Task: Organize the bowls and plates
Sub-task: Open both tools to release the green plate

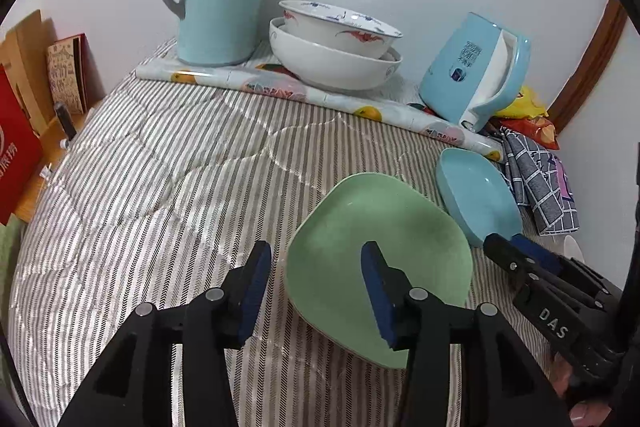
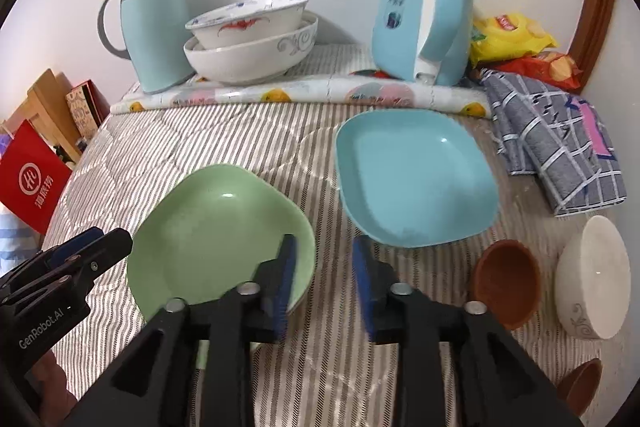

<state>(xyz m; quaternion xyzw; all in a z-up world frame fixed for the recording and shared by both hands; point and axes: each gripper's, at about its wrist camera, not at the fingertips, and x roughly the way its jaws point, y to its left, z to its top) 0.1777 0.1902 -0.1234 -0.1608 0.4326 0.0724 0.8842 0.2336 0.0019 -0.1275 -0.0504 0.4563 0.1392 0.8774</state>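
Two plates (image 2: 416, 175), five bowls (image 2: 250, 39)

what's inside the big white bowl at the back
A second white bowl with red and blue patterns sits tilted inside the big white bowl. Whatever lies beneath it is covered.

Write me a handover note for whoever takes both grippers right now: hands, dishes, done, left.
Left gripper: open, nothing held, fingers astride the near-left rim of the green plate.
Right gripper: open, empty, between the green plate and the blue plate.
Both plates lie apart on the striped cloth.
Two white bowls are nested at the back beside the jug.
Brown bowl and small white bowl lie tipped at near right; another brown bowl sits nearer still.
Done: big bowls nested.
Left: stack plates, gather small bowls.
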